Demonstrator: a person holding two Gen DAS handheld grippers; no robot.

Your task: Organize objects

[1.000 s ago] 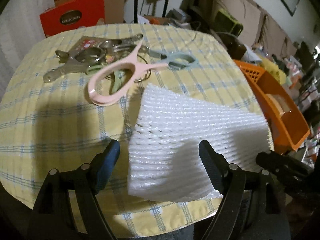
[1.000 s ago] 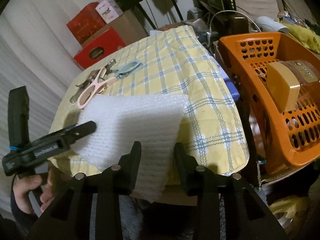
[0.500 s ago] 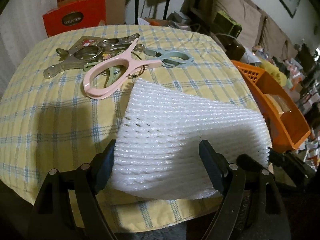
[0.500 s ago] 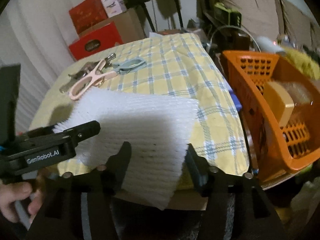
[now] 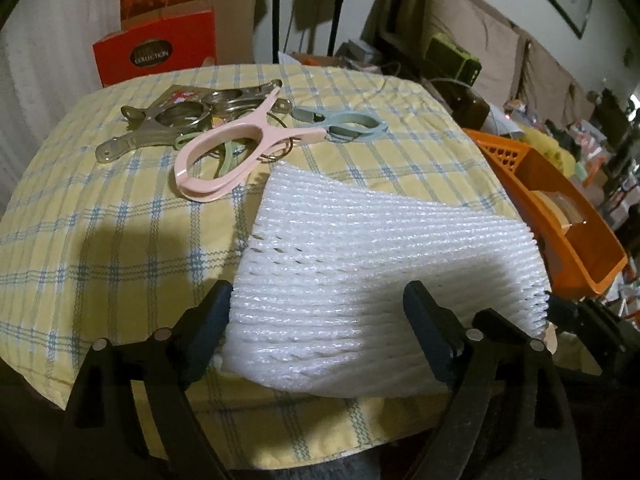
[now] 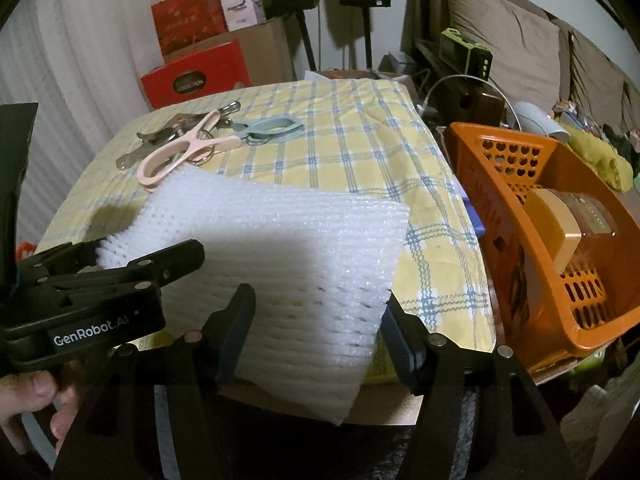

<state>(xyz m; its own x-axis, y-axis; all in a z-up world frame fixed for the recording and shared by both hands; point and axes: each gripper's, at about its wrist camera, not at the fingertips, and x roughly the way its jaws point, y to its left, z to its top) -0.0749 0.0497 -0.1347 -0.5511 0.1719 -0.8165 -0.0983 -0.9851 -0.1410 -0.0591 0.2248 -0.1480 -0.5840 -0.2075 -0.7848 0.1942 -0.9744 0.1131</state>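
A white foam net sheet [image 5: 360, 264] lies over the near right part of the yellow checked table [image 5: 100, 208]; it also shows in the right wrist view [image 6: 288, 248]. My left gripper [image 5: 318, 332] is open, its fingers either side of the sheet's near edge. My right gripper [image 6: 320, 332] is open around the sheet's near corner. A pile of clips lies farther back: a pink clip [image 5: 236, 148], a pale blue clip [image 5: 348, 124] and metal clips [image 5: 160, 124]. The left gripper's body [image 6: 88, 288] shows at the left in the right wrist view.
An orange plastic basket [image 6: 560, 240] holding a tan box [image 6: 554, 228] stands off the table's right side. Red boxes [image 5: 156, 52] and cardboard stand behind the table. A sofa and clutter lie at the far right.
The right gripper has opened wider around the sheet's corner. The left gripper has moved in, its left finger now touching the sheet's edge. The sheet has shifted toward the left.
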